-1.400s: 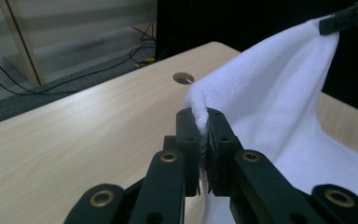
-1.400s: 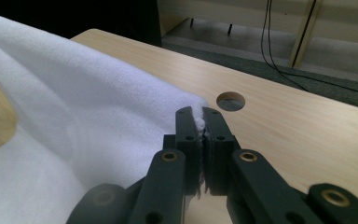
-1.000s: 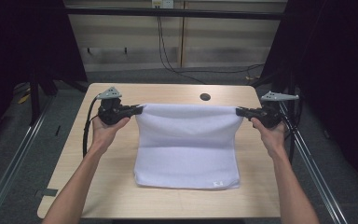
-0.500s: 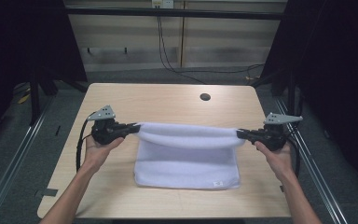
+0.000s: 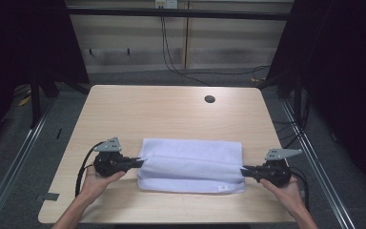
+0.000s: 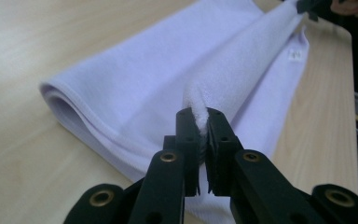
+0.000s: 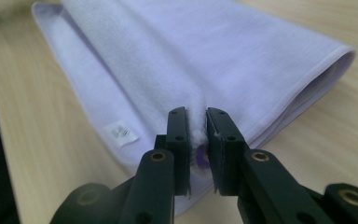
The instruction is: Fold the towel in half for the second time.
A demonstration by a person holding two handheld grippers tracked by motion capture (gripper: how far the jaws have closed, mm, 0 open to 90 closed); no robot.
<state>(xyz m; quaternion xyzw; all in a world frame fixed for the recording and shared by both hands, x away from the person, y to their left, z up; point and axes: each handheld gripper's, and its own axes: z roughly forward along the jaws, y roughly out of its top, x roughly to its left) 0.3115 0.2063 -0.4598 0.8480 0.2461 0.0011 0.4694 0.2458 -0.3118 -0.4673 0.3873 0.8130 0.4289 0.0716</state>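
Observation:
A white towel (image 5: pixel 190 162) lies folded lengthwise on the wooden table (image 5: pixel 171 109), its fold toward the far side. My left gripper (image 5: pixel 140 163) is at the towel's left end, low over the table. In the left gripper view its jaws (image 6: pixel 200 121) are shut on a bunched corner of the towel (image 6: pixel 168 70). My right gripper (image 5: pixel 244 170) is at the right end. Its jaws (image 7: pixel 196 114) have just been opening and stand slightly parted, with the towel's (image 7: pixel 191 56) corner lying loose between them. A small label (image 7: pixel 120 132) shows on the near edge.
A dark round hole (image 5: pixel 209 99) sits in the table's far right part. Metal rails run along both sides of the table, and black cables trail from each gripper. Bare wood lies beyond the towel.
Both grippers came down and toward the near side, laying the towel's upper half over the lower. The towel went from hanging stretched to lying folded flat. The right jaws have parted a little.

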